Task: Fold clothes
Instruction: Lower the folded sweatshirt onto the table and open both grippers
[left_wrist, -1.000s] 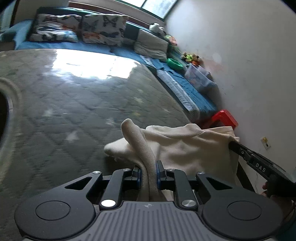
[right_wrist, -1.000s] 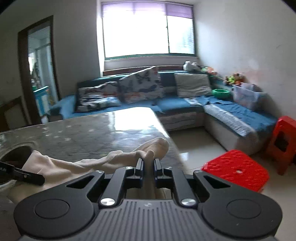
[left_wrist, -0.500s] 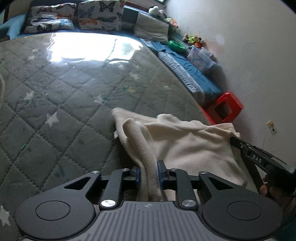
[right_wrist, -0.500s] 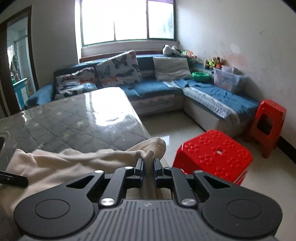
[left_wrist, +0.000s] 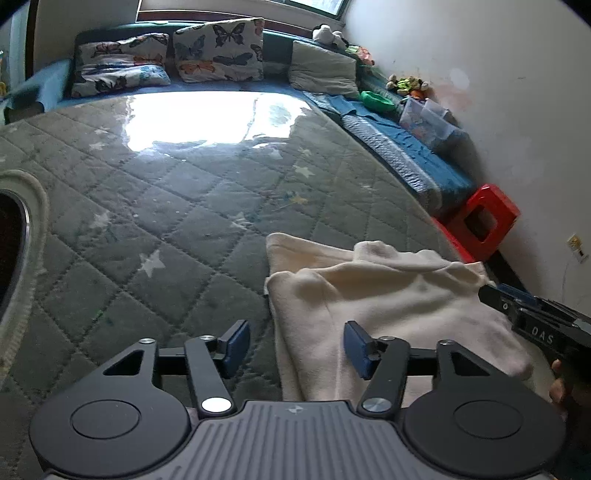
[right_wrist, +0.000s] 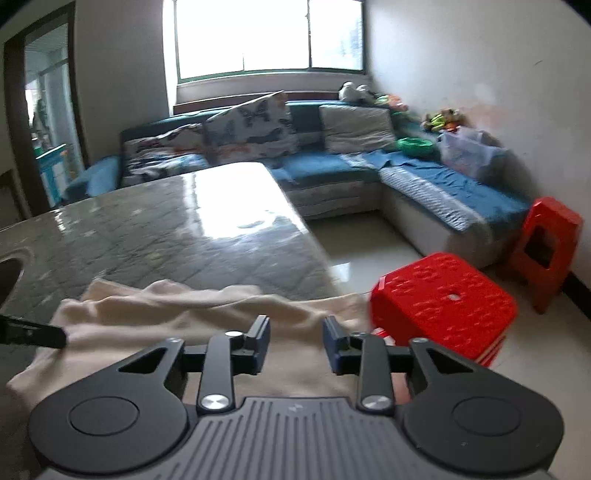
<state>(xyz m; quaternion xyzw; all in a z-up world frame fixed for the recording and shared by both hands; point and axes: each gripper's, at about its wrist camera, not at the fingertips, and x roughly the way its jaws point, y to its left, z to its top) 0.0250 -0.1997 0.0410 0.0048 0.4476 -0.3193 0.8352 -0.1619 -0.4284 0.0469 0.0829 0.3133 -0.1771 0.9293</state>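
Cream garment (left_wrist: 384, 295), doubled over, lying at the near right edge of the table (left_wrist: 155, 229), right side reaching that edge above the red stool (right_wrist: 443, 299); soft, light, limp fleece by the look, likely to sag and best pinched at corners or along a hem. Long axis apparently left-right along the near edge. Left gripper (left_wrist: 295, 345) and right gripper (right_wrist: 295, 341) just over the cloth, fingers spread wide, holding nothing.

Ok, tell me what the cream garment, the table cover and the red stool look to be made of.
Cream garment: soft knit or fleece, matte, judging by its fuzzy surface and rounded, limp folds.
Table cover: probably glossy plastic or vinyl over a quilted star print; it mirrors the window glare.
Red stool: moulded hard plastic, slightly shiny, with punched slots in its top.
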